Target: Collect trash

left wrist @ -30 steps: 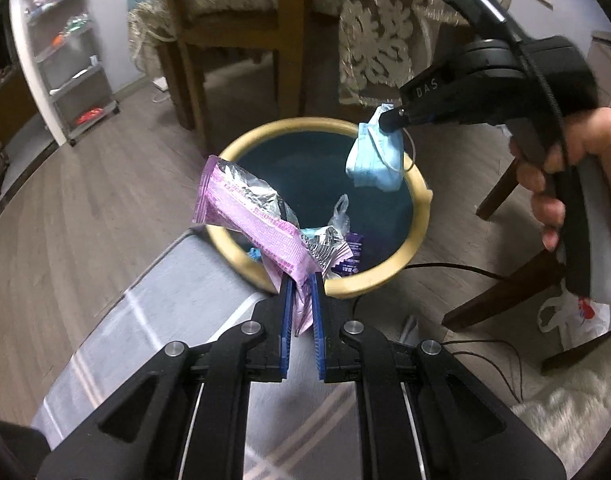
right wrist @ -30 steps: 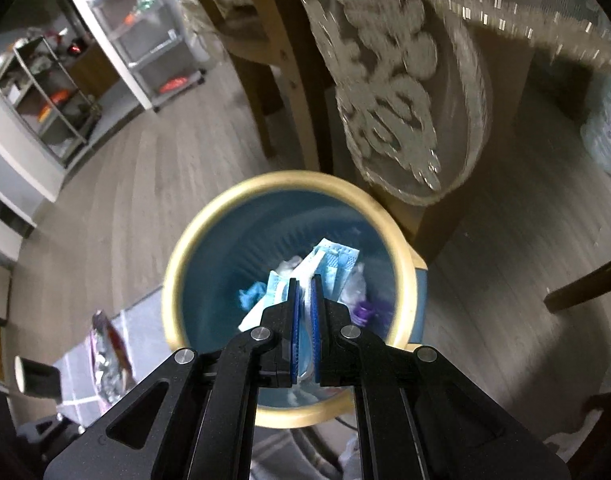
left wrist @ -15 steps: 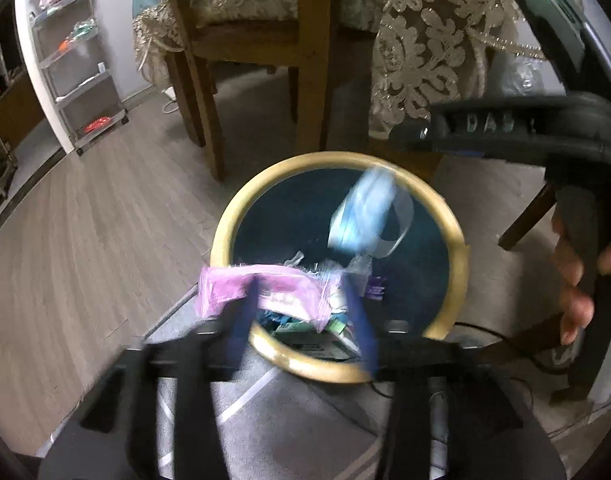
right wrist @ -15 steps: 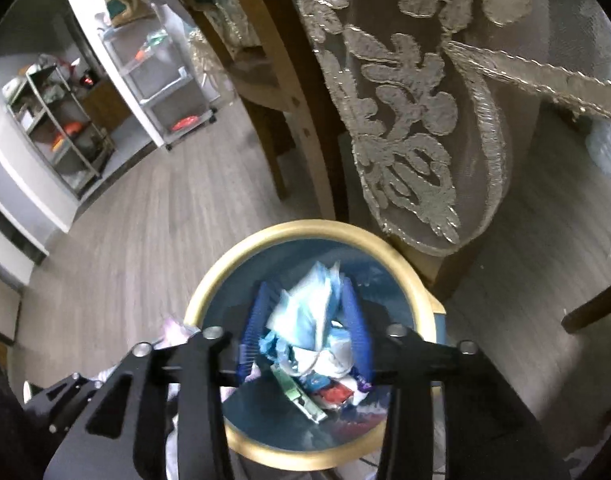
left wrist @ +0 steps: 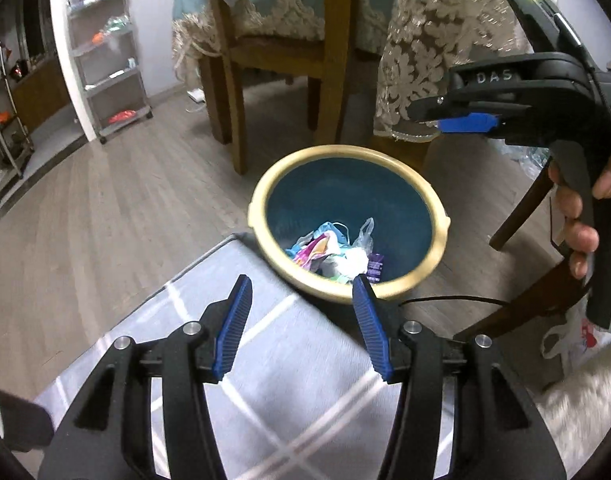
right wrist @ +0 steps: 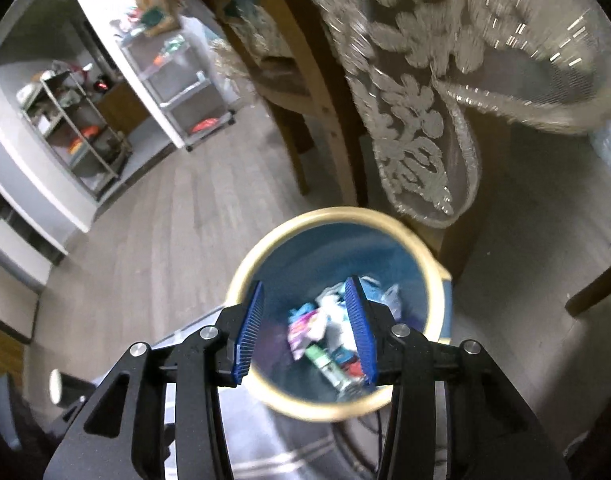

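**Two empty tools above a filled bin**

Both tools stand wide apart and hold nothing: the left tool (left wrist: pixel 301 320) hovers over the grey checked desk (left wrist: pixel 265 380) at the bin's near edge, and the right tool (right wrist: pixel 305 328) hangs directly over the bin (left wrist: pixel 261 200). The trash (left wrist: pixel 333 252), a heap of wrappers and crumpled plastic, lies at the bottom of the blue bin with the cream rim, on the floor beyond the desk. The main risk is probably a clash: the two tools are near each other, so a careless withdrawal could knock them together. A low swing might clip the rim and tip the bin, spilling trash. The lace tablecloth (right wrist: pixel 425 140) hanging just far of the bin could snag a finger.
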`<state>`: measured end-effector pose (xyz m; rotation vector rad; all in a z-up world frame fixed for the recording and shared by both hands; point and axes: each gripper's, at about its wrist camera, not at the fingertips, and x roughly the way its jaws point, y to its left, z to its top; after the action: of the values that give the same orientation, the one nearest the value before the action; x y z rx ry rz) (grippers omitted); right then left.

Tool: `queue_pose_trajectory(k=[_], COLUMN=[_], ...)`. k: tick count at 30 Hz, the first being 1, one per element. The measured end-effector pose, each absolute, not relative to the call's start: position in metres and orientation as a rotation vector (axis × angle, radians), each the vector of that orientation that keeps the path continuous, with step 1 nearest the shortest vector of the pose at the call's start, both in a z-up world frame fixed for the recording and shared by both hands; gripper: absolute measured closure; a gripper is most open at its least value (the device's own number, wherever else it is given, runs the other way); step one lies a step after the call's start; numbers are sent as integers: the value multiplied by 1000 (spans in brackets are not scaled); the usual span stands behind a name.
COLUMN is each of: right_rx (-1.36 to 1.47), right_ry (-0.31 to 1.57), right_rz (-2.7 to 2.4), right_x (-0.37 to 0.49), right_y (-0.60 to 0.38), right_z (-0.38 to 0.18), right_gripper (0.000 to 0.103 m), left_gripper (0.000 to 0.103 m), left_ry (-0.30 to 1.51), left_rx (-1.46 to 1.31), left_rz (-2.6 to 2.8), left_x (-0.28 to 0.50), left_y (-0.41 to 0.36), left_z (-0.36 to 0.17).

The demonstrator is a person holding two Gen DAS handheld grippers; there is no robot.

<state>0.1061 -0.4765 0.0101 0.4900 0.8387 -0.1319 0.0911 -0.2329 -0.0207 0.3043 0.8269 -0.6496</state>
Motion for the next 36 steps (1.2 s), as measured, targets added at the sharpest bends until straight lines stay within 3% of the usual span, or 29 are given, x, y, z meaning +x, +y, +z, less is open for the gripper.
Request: queue_pose_trajectory(k=[8, 11, 14, 18, 20, 22, 36], right_rx=[390, 390, 388, 331, 305, 284, 220], right_ry=[804, 825, 844, 813, 779, 754, 744], right_rz=[-70, -46, -48, -79, -96, -113, -208], right_x=[43, 22, 4, -17, -26, -28, -18], right_y=[-406, -382, -361, -335, -323, -317, -310], right_z=[42, 40, 34, 31, 30, 30, 19], right_gripper=[59, 46, 37, 13, 9, 8, 7], left_gripper=[51, 49, 33, 18, 13, 8, 7], left_ry=[785, 769, 756, 762, 741, 714, 710], left_rx=[245, 247, 253, 198, 170, 165, 134], left_rz=[-629, -608, -554, -502, -491, -480, -403], left_x=[42, 27, 12, 9, 9, 8, 23], left_y=[-176, -157, -133, -106, -98, -93, -83], left_z=[11, 16, 17, 22, 26, 28, 16])
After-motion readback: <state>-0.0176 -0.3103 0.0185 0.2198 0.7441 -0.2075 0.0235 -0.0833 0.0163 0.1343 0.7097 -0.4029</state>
